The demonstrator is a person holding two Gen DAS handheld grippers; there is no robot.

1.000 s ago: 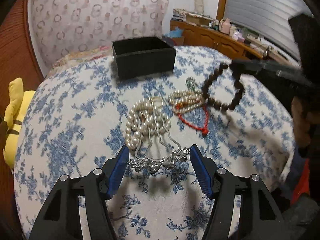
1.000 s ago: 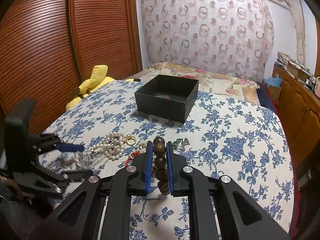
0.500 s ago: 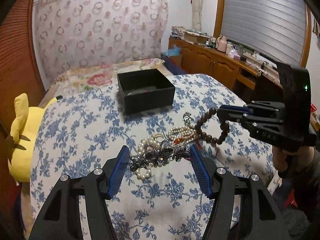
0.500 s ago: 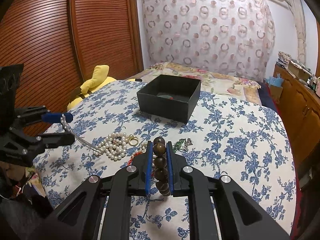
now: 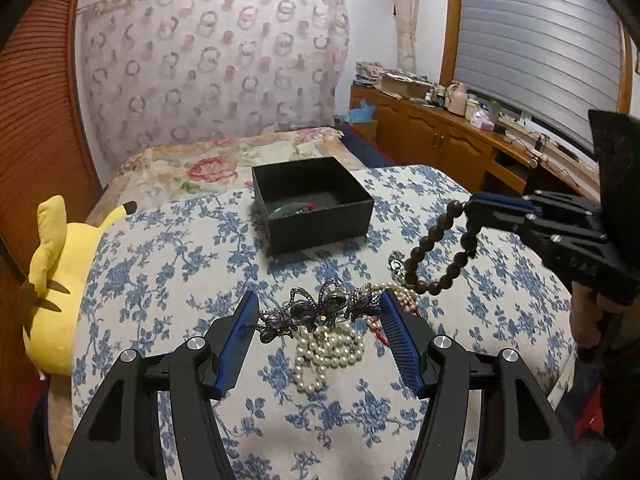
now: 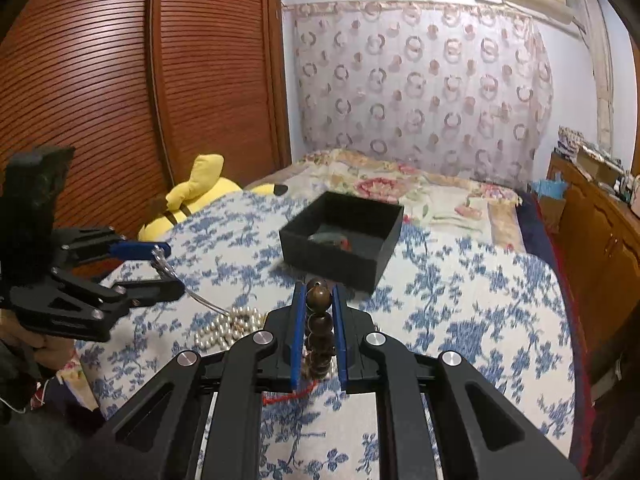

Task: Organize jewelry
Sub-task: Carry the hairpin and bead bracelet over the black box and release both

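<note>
Both grippers are matte black plastic frames with triangular cut-outs and round silver screw heads. The left gripper [image 5: 318,334] has 2 ribbed blue pads [image 5: 400,342]; the right gripper [image 6: 316,330] has matching smooth blue pads [image 6: 298,332]. Bare skin of the right hand [image 5: 592,320] shows beneath its handle.

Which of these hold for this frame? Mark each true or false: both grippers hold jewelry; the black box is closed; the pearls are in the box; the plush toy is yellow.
1. Both grippers hold jewelry: true. The right gripper clamps the brown bead bracelet; the left gripper holds the silver hairpin.
2. The black box is closed: false, it has no lid on.
3. The pearls are in the box: false, they lie on the floral bedspread.
4. The plush toy is yellow: true.
</note>
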